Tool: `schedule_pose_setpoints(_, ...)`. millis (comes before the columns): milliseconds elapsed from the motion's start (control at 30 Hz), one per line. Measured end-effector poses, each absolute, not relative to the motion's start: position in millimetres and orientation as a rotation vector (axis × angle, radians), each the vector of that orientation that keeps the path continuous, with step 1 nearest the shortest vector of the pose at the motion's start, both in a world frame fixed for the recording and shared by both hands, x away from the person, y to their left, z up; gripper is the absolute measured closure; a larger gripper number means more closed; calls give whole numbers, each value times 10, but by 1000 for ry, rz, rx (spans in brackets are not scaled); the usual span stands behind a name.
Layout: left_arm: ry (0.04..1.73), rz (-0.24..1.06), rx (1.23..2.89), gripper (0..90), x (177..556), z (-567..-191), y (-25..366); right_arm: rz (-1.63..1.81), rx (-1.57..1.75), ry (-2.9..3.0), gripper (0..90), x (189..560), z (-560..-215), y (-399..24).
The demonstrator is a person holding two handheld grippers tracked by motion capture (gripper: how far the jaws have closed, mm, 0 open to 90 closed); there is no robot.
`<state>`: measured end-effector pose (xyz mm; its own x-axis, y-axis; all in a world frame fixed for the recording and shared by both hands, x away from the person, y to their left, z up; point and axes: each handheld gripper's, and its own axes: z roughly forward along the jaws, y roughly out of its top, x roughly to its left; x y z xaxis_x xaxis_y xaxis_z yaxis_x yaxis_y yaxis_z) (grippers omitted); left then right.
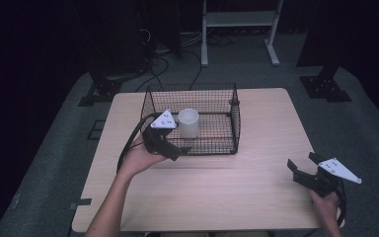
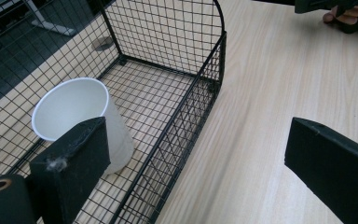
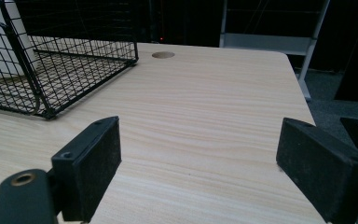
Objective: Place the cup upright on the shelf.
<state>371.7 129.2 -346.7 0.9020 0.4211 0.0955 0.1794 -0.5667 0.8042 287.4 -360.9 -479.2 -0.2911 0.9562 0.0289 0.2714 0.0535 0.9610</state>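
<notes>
A black wire basket [image 1: 235, 121] stands at the back middle of the light wooden table [image 1: 227, 187]. Inside it, near its left end, a white cup [image 1: 188, 122] stands upright. My left gripper [image 1: 179, 150] hovers at the basket's front left corner, open, with nothing between its jaws. In the left gripper view the cup [image 2: 74, 109] sits behind the left jaw, and the basket's front wall [image 2: 191, 107] runs between the jaws of my left gripper [image 2: 200, 154]. My right gripper [image 1: 303, 163] rests open near the table's front right corner, over bare wood [image 3: 198, 149].
Behind the table a white metal frame [image 1: 239, 19] stands on the floor, with cables and black stand feet [image 1: 325, 89] around it. A round hole [image 3: 163, 54] is set in the tabletop beyond the basket [image 3: 51, 79]. The other hand [image 2: 352, 14] shows at the far edge.
</notes>
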Motion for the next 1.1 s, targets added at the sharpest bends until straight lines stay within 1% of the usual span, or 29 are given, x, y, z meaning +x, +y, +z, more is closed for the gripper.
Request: schedule_pose_setpoints(1100, 441, 383, 2131, 59, 3272, -3657, 1510, 1268, 1258, 1648, 130, 2878, -4791, -3611)
